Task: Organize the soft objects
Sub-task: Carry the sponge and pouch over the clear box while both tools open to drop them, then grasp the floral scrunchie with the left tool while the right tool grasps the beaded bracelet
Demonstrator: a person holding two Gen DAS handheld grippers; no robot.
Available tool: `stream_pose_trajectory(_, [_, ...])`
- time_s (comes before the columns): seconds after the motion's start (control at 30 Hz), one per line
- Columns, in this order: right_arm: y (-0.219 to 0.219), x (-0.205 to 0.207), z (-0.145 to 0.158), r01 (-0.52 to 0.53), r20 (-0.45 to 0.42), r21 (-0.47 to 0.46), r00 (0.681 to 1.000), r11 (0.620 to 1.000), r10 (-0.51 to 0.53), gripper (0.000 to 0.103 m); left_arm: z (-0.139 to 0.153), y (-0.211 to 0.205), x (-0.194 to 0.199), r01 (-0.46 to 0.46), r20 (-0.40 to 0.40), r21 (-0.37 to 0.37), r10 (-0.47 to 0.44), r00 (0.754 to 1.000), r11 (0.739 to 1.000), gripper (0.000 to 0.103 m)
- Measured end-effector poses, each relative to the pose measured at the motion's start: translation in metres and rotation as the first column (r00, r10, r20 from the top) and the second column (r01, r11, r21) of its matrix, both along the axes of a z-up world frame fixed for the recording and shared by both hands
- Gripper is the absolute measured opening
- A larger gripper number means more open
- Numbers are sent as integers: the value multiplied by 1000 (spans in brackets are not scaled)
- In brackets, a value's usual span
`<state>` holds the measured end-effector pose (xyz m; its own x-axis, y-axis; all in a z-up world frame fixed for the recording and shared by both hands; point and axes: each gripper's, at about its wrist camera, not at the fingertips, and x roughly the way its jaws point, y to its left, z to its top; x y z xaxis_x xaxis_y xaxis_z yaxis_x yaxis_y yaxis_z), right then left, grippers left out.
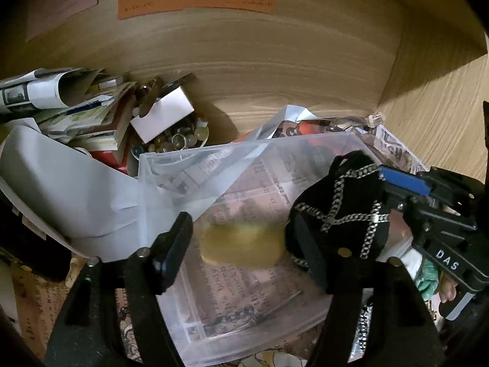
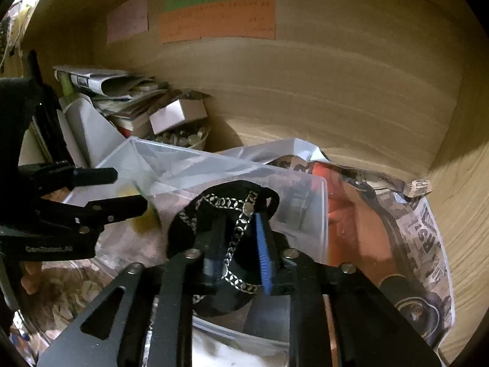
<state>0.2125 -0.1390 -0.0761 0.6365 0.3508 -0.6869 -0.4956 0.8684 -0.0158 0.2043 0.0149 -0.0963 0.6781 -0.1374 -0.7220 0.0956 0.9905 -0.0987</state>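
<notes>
A clear plastic bin (image 1: 189,159) (image 2: 318,202) stands on newsprint in a wooden cabinet. My right gripper (image 2: 237,244) is shut on a black fabric piece with silver chain trim (image 2: 220,214), holding it over the bin; the same piece (image 1: 339,211) shows in the left wrist view, with the right gripper's blue pad (image 1: 403,180) behind it. My left gripper (image 1: 241,244) (image 2: 125,189) is open above the bin. A blurred yellow soft object (image 1: 241,244) (image 2: 143,217) is between its fingers, apparently loose in the bin.
A heap of papers, booklets and a small white box (image 1: 162,116) lies at the back left beside a dish of round beads (image 1: 180,140). A white plastic lid (image 1: 58,189) leans at the left. An orange packet (image 2: 339,211) lies right of the bin. Wooden walls close the back and right.
</notes>
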Motion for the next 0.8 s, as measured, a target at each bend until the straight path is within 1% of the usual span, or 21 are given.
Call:
stream_pose_trajectory(0.03, [0, 0, 0, 2, -3, -6, 1000, 1000, -2, 32, 2, 0, -2, 0, 3, -2, 0, 1000, 1000, 74])
stream_pose_trajectory(0.1, [-1, -2, 2, 8, 13, -4, 1000, 1000, -8, 49, 5, 1, -4, -4, 10, -7, 4, 1000, 1000, 74])
stream_pose_trajectory(0.17, [-1, -5, 7, 16, 38, -1, 999, 1000, -16, 56, 10, 4, -7, -8, 21, -15, 8, 1000, 1000, 75])
stream_pose_trajectory(0.2, [-3, -9, 11, 18, 53, 5, 998, 1000, -19, 58, 14, 6, -11, -13, 32, -20, 14, 999, 1000, 78])
stream_pose_trajectory(0.23, [-4, -12, 15, 19, 67, 11, 998, 1000, -20, 59, 18, 7, -14, -17, 47, -25, 18, 999, 1000, 80])
stream_pose_trajectory(0.3, [-5, -20, 23, 14, 92, 26, 996, 1000, -16, 62, 25, 9, -21, -22, 76, -29, 24, 997, 999, 89])
stream_pose_trajectory(0.4, [-7, -37, 35, 9, 138, 44, 990, 999, -15, 63, 39, 12, -39, -23, 132, -25, 26, 991, 999, 95])
stream_pose_trajectory(0.53, [-11, -60, 46, -7, 171, 78, 985, 997, -7, 65, 49, 15, -59, -17, 166, -20, 20, 986, 1000, 100])
stream_pose_trajectory(0.67, [-13, -78, 46, -22, 174, 92, 985, 995, 5, 67, 47, 16, -80, -15, 163, -13, 17, 986, 1000, 101])
stream_pose_trajectory(0.8, [-13, -95, 37, -42, 150, 90, 988, 995, 28, 67, 37, 13, -100, -2, 142, 1, 2, 990, 1000, 101])
